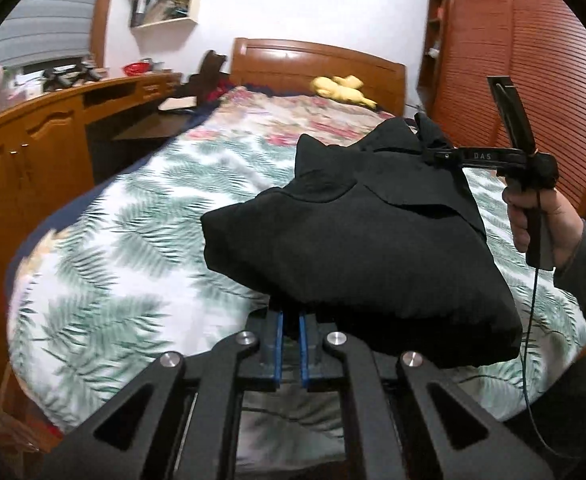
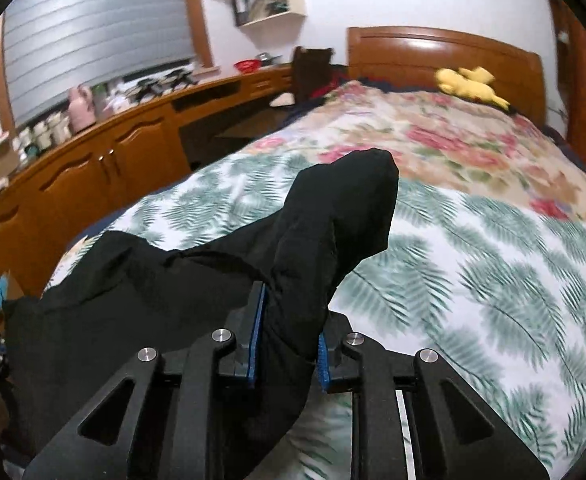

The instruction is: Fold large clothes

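A large black garment (image 1: pixel 365 240) hangs in a bundled fold above the bed, held up between both grippers. My left gripper (image 1: pixel 291 312) is shut on its near edge; the blue pads sit close together with the fingertips hidden under the cloth. My right gripper (image 2: pixel 289 320) is shut on a thick bunch of the same garment (image 2: pixel 165 288), which rises past its blue pads and drapes to the left. The right gripper also shows in the left wrist view (image 1: pixel 441 154), clamped on the garment's far corner, with a hand on its handle.
The bed (image 1: pixel 133 240) has a leaf-print cover near me and a floral cover further back, with a yellow plush toy (image 1: pixel 341 88) by the wooden headboard. A long wooden cabinet (image 1: pixel 33 152) runs along the left. A slatted wardrobe (image 1: pixel 533 60) stands at right.
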### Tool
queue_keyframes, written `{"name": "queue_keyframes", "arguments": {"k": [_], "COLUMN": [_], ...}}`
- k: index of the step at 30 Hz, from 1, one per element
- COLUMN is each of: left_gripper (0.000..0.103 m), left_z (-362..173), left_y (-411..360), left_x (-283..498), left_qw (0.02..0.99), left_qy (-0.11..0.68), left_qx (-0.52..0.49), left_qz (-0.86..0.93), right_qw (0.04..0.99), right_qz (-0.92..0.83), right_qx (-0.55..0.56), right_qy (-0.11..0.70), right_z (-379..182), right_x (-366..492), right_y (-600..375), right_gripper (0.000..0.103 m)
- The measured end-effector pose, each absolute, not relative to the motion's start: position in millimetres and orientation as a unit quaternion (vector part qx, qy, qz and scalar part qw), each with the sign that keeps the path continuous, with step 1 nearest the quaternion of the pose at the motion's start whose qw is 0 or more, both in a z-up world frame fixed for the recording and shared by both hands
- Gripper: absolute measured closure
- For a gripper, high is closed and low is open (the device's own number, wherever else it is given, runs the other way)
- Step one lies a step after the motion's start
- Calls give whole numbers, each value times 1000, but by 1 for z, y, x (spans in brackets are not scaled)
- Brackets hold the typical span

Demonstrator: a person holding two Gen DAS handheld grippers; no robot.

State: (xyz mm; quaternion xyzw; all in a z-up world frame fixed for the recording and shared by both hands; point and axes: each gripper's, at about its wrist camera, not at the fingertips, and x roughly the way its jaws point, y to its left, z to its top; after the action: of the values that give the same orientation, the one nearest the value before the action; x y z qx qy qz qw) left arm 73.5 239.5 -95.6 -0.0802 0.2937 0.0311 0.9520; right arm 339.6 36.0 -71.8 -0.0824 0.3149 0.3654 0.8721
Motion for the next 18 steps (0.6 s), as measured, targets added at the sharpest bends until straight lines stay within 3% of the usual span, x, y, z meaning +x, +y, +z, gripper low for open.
{"name": "queue_keyframes", "arguments": {"k": [18], "left_gripper": [99], "left_z": [-110], "left_y": [379], "left_x": [30], "left_qw": [942], "left_qy": [277], "left_qx": [-89], "left_qz": [169], "right_qw": [823], "right_qz": [435], "right_qx": [-142], "right_qy": [337], "right_z": [-87], "right_x": [335], "right_y": [279], "right_gripper": [84]}}
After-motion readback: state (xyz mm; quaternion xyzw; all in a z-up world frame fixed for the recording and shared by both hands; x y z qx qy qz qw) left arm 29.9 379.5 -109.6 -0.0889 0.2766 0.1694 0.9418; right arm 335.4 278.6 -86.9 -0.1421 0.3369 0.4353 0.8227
